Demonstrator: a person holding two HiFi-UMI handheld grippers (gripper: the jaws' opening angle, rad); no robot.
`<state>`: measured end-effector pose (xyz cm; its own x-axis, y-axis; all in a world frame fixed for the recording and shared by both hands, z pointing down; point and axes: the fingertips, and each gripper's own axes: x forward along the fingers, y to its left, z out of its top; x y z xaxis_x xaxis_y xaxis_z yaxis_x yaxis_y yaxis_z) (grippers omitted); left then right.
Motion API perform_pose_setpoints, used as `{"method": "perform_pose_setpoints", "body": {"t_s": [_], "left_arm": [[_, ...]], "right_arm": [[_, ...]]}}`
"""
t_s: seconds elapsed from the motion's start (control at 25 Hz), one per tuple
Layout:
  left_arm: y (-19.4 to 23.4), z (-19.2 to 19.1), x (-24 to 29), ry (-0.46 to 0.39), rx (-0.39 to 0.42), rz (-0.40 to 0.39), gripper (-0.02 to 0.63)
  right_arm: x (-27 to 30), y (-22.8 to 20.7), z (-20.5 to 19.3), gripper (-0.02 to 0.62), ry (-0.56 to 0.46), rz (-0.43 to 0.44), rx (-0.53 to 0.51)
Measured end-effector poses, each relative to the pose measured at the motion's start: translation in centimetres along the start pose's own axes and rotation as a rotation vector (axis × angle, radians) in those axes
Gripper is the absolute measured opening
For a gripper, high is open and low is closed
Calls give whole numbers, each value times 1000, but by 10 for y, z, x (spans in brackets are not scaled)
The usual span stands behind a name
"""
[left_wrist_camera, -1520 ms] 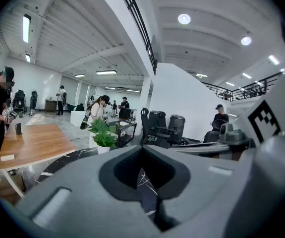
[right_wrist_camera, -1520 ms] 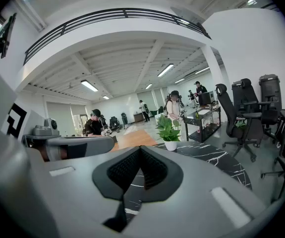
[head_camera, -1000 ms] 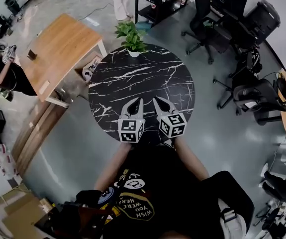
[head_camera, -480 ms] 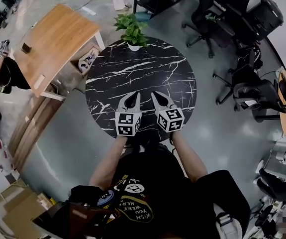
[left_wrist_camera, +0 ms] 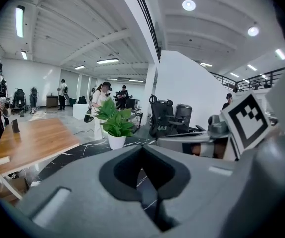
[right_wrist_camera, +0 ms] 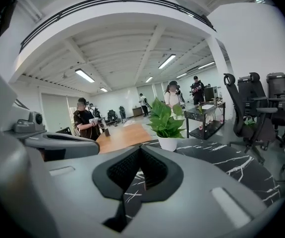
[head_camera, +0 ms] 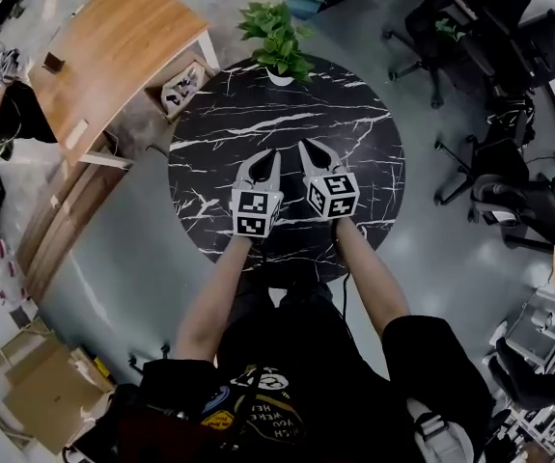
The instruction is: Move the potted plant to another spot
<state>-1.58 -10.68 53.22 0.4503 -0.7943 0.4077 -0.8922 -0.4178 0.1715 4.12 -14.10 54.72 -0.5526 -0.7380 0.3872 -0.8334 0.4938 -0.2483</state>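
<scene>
**Open marble all the way to the plant**

Left gripper [head_camera: 262,162] and right gripper [head_camera: 316,152] hang side by side, and ahead it's bare black table [head_camera: 287,123] up to the potted plant [head_camera: 279,39] on the far rim. Leaves spread wider than its pot. Wooden desk [head_camera: 113,46] left, office chairs [head_camera: 504,201] right, both off the table.

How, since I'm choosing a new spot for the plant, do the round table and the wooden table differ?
The round table is black with white veins; the wooden table is light brown and rectangular. The round table bears the potted plant at its far edge; the wooden table holds only a few small items. Both have flat tops and stand side by side.
</scene>
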Motion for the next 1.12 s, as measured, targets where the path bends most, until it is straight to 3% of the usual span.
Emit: {"method": "perform_pose_setpoints", "body": {"t_s": [0.08, 0.24, 0.4, 0.6, 0.84, 1.12], "left_arm": [[17, -5, 15, 11, -2, -2, 5], [47, -12, 36, 17, -6, -13, 5], [78, -17, 60, 12, -26, 7, 4], [107, -13, 84, 3, -52, 33, 3], [122, -15, 90, 4, -93, 35, 3], [128, -33, 89, 38, -127, 58, 4]], "right_arm": [[33, -9, -7, 9, 3, -7, -10], [102, -31, -27, 184, 24, -33, -3], [165, -64, -36, 292, 40, -103, -35], [226, -104, -42, 338, 78, -146, -52], [269, -124, -44, 484, 111, -119, -54], [294, -133, -44, 509, 122, -157, -126]]}}
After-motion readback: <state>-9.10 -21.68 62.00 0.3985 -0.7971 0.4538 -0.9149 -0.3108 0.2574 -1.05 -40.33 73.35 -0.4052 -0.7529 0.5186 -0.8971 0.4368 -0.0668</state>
